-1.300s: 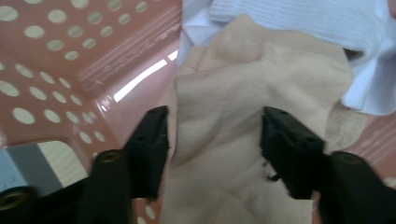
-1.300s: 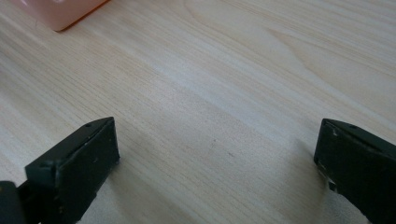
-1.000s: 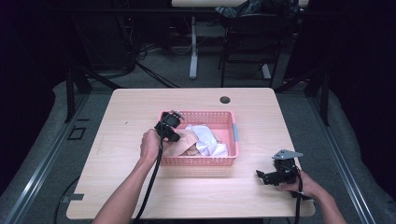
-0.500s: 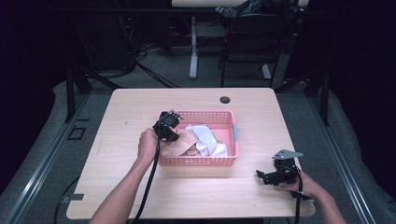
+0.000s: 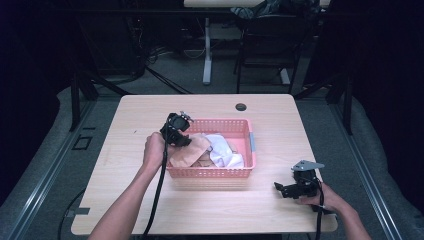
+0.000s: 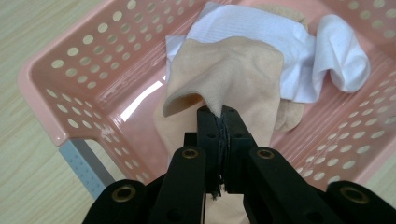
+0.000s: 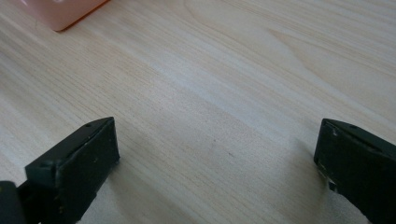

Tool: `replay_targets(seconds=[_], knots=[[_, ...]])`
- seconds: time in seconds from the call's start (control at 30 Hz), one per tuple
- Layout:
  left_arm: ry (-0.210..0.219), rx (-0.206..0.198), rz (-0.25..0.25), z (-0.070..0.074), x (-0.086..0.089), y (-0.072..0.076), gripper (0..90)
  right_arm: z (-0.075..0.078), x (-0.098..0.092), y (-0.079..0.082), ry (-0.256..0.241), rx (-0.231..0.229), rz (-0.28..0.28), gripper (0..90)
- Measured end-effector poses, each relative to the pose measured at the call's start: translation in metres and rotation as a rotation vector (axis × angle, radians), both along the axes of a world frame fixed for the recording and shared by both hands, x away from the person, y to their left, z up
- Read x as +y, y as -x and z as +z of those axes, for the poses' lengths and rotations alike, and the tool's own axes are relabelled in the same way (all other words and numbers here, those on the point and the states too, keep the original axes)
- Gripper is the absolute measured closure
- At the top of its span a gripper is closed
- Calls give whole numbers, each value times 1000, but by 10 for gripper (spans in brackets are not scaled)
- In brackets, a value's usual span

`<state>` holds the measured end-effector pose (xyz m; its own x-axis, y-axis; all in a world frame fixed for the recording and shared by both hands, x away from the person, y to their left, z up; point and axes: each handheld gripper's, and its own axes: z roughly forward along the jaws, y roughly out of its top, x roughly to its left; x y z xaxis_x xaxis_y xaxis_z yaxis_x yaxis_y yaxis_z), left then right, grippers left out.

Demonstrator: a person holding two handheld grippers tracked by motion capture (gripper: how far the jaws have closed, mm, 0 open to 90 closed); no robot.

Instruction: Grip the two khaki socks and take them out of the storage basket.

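A pink perforated basket [image 5: 248, 136] [image 6: 70, 88] stands mid-table with cloths in it. My left gripper [image 5: 184, 140] [image 6: 219, 114] hovers over the basket's left end, shut on a tan cloth [image 6: 238, 70] [image 5: 187, 150] and holding it up by a pinched fold. A white cloth [image 6: 289, 51] [image 5: 225, 152] lies crumpled beside it in the basket, over another tan piece [image 6: 289, 116]. My right gripper [image 5: 281, 189] [image 7: 215, 154] rests low over bare wood at the front right, open, with nothing between its jaws.
A small black round object [image 5: 241, 107] lies near the table's far edge. A corner of the basket [image 7: 60, 11] sits at the top left of the right gripper view. Chairs and desk legs stand beyond the table.
The left gripper has barely shifted while still pinching the tan cloth. The right gripper has stayed put.
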<state>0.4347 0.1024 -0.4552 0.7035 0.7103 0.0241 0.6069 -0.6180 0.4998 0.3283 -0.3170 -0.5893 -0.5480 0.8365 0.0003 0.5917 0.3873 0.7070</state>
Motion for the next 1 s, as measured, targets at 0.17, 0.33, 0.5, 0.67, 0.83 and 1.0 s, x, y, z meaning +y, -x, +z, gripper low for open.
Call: replay_targets(seconds=[0.17,0.33,0.5,0.67,0.83,1.0], knots=[[1,-17,-1,8,1,1,880,0,0,0,0,0,0,0],[18,-20,0,17,3,0,880,0,0,0,0,0,0,0],[28,-34,8,26,6,0,879,0,0,0,0,0,0,0],[30,-42,8,33,7,0,879,0,0,0,0,-1,0,0],[35,-50,13,44,8,2,879,0,0,0,0,0,0,0],[35,-64,13,54,8,2,879,0,0,0,0,1,0,0]])
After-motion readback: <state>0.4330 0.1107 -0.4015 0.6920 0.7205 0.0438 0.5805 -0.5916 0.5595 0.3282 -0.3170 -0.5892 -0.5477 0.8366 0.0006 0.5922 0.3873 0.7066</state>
